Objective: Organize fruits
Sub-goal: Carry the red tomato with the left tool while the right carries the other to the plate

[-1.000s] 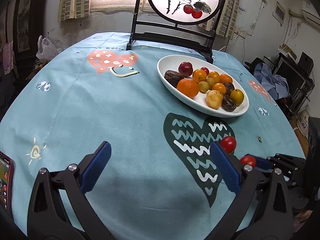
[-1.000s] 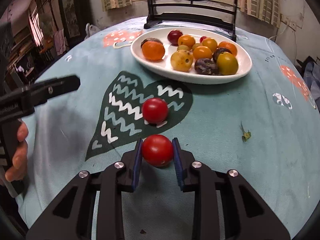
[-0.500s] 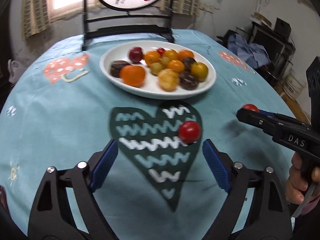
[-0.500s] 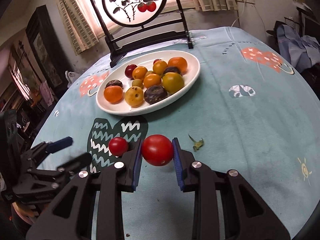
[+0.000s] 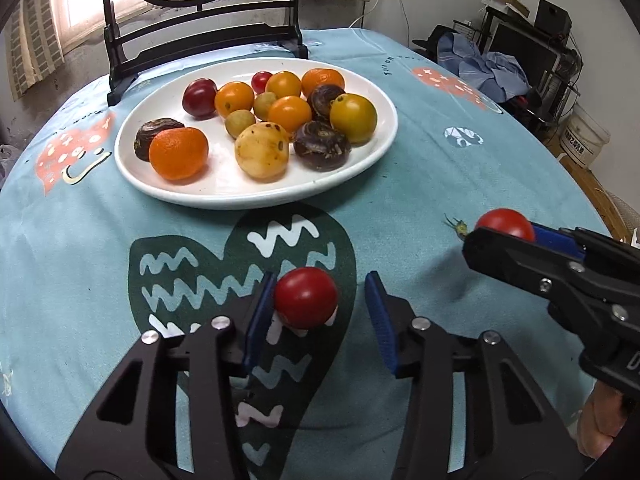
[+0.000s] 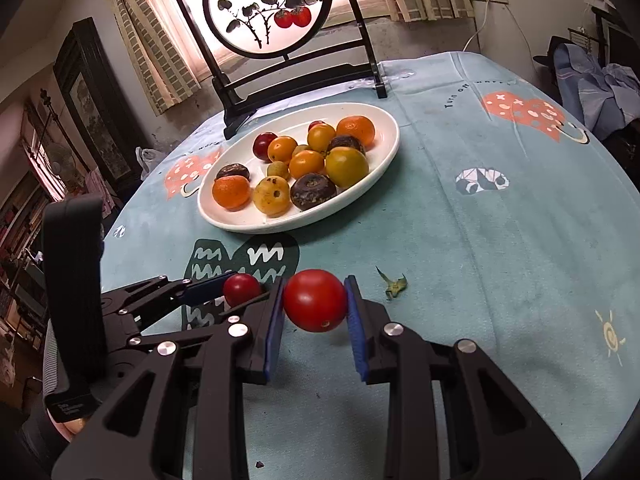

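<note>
Two tomatoes: my right gripper (image 6: 314,308) holds one (image 6: 315,300); my left gripper (image 5: 318,316), narrowed from wide, now brackets the other (image 5: 306,298), near the plate (image 5: 384,148).

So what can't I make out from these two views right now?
- Left gripper: whether its right pad touches the loose tomato; a gap shows in the left wrist view, and the right gripper blocks it in the other.
- Held tomato: mostly hidden behind a finger in the left wrist view.
- Fruits at the back of the plate: partly hidden by nearer ones.
</note>
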Motion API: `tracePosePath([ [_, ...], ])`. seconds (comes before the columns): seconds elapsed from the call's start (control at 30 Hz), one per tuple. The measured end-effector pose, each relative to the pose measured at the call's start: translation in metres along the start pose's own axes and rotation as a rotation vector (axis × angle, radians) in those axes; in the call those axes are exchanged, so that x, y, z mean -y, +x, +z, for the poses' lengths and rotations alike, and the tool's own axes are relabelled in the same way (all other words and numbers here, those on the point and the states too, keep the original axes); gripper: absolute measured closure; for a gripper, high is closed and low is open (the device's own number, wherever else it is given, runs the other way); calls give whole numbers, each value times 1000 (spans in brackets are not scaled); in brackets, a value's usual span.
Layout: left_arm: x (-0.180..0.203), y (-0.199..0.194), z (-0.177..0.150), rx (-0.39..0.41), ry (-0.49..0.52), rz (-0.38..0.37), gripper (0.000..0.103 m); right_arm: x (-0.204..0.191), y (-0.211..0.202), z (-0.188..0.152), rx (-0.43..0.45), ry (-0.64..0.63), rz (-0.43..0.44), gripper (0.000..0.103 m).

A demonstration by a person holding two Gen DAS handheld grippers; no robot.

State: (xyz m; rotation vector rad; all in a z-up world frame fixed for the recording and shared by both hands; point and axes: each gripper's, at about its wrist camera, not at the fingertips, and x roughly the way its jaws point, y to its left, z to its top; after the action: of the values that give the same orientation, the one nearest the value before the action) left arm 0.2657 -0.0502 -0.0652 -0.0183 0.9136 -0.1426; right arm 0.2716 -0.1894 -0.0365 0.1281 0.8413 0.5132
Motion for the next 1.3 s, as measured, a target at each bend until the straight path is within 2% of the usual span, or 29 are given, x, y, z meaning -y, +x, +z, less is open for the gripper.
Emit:
tracePosePath([
  [0.4,-1,6,-1,13,7,59,70,0,2,0,-10,-1,-16,74],
  [0.6,-4,0,-5,14,-17,45,72,-1,4,-2,-13,-14,-13,74],
  [0.77,-4,-17,-15,47,-39,45,72,-5,9,-7,-25,-42,-19,74],
  [0.97,-12,-48,-34,99,-95,-3,72,-26,11,-19,-36,-120,1,73],
  [1.07,-15,-56,-40,103,-106,6,72,-37,8,-23,-16,-148,15,73],
  [1.17,-20,-65,-43,113,-122,-15,72,-40,1,-24,14,-134,30,73],
  [1.3,-26,-79,-35,139,-111,-10,72,-46,-3,-15,36,-133,16,73],
])
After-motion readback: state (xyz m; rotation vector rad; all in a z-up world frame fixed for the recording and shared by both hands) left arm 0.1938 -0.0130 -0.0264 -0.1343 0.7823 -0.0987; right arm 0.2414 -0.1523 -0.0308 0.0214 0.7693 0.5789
